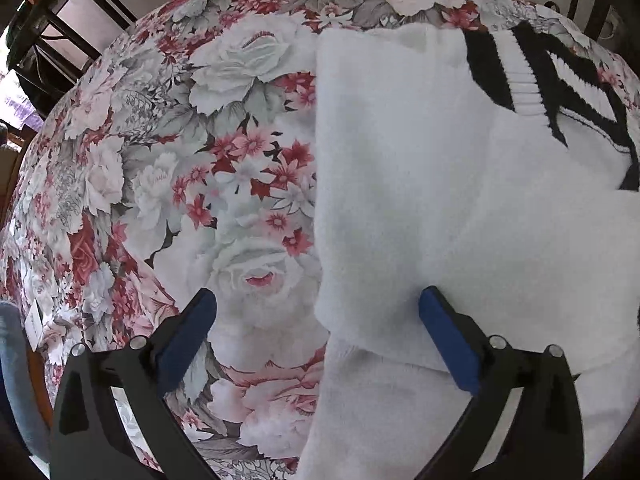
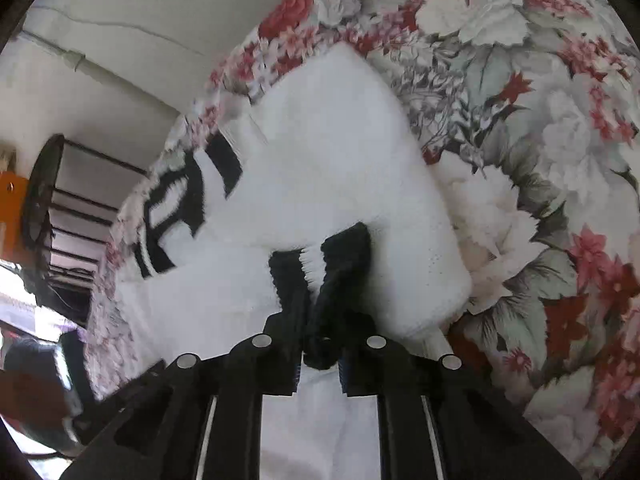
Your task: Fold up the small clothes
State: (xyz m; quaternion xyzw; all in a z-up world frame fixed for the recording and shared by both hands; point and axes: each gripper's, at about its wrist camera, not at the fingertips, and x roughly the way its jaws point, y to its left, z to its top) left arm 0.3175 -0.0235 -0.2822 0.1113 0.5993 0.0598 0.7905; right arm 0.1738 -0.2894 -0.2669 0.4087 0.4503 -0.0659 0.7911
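Note:
A small white knitted sweater (image 1: 420,184) with black and white striped trim lies partly folded on a floral tablecloth (image 1: 224,168). My left gripper (image 1: 318,304) is open above the sweater's left edge. One blue pad (image 1: 448,340) hovers over the white knit and the other pad (image 1: 188,332) over the bare cloth. In the right wrist view the same sweater (image 2: 328,160) spreads ahead. There my right gripper (image 2: 318,344) is shut on the black and white striped cuff (image 2: 316,272), which bunches between its fingers.
The floral cloth (image 2: 540,160) covers a round table. Dark chair backs (image 1: 80,20) stand beyond its far edge. A dark round rack (image 2: 44,196) stands off to the left in the right wrist view. A blue-clad leg (image 1: 16,360) shows at the lower left.

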